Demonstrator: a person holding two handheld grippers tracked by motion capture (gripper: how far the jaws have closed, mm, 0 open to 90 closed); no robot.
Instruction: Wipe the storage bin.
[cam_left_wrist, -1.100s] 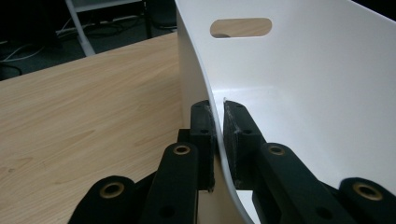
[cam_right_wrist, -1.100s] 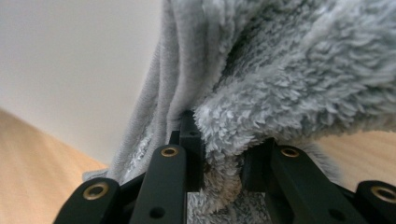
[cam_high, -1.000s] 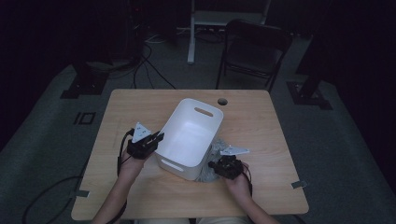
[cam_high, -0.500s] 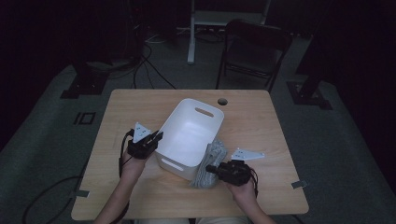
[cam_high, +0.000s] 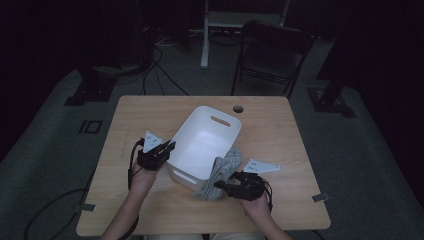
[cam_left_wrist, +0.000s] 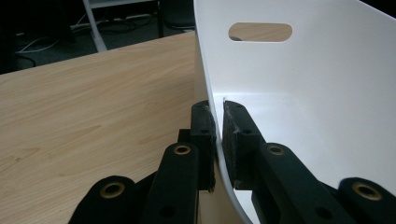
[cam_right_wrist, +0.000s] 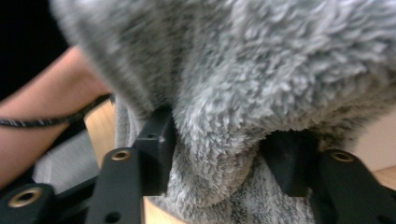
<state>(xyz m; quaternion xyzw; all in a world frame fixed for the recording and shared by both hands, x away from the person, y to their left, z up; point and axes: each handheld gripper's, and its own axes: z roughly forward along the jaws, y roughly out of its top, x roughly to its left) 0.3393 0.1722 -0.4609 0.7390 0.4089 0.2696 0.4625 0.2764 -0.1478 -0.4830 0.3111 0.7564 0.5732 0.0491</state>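
Overhead, the left gripper (cam_high: 169, 148) pinches the near-left rim of the white bin (cam_high: 202, 145) on the wooden table (cam_high: 280, 125), while the right gripper (cam_high: 222, 184) points into a grey fluffy cloth (cam_high: 222, 170) draped over the bin's near-right corner and down onto the table.

Next, the left gripper view: its jaws (cam_left_wrist: 215, 140) are clamped together on the thin white wall, one pad outside, one inside the bin.

Lastly, the right gripper view: the jaws have just been opening and now stand well apart, with a fold of the cloth (cam_right_wrist: 261, 93) bulging between them and brushing both pads (cam_right_wrist: 156, 149).
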